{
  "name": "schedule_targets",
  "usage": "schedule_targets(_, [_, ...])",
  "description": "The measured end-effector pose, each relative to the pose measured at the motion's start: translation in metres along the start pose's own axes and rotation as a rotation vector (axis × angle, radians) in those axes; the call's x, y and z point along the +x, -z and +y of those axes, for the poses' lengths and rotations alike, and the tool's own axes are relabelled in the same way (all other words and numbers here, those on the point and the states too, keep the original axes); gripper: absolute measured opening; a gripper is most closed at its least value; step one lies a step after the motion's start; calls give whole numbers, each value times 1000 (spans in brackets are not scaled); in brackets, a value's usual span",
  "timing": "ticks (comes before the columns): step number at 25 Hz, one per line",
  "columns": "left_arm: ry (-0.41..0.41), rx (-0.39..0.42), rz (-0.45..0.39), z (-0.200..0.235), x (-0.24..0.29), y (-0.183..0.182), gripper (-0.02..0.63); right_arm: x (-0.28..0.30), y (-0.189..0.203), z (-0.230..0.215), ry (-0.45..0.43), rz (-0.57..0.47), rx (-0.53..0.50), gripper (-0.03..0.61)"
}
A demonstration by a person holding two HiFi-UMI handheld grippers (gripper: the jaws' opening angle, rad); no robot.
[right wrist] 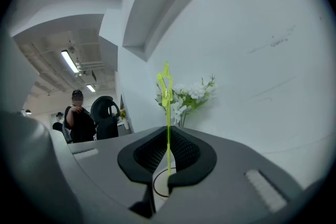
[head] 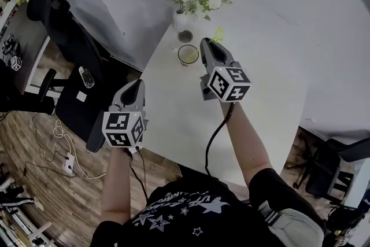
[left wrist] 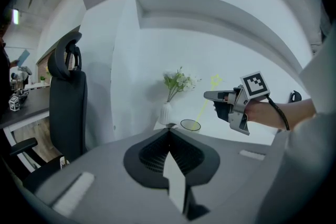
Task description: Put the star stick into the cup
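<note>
White table point(head: 173, 115), right gripper point(head: 207, 45) clamping star stick point(head: 218, 35)

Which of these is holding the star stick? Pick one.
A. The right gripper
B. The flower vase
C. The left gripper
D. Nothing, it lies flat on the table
A: the right gripper has its jaws closed on the star stick, which it holds upright over the cup.

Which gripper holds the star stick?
The right gripper: its jaws pinch the star stick by the cup; the left gripper is shut on nothing.
</note>
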State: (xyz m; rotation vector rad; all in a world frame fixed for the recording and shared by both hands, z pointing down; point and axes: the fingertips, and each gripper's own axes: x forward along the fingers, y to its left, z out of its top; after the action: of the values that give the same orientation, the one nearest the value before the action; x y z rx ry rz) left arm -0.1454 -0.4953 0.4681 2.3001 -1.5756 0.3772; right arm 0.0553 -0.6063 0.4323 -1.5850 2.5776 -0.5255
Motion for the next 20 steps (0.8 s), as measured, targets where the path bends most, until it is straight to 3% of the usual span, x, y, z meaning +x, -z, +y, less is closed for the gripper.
schedule_targets(10, [-2,-23,39,5,23,15,3,22,47,-16,-3,93,96,32])
schedule_targets(20, [-12,-36,59,4,27,25,3,26,51,-33,24,66,90,38])
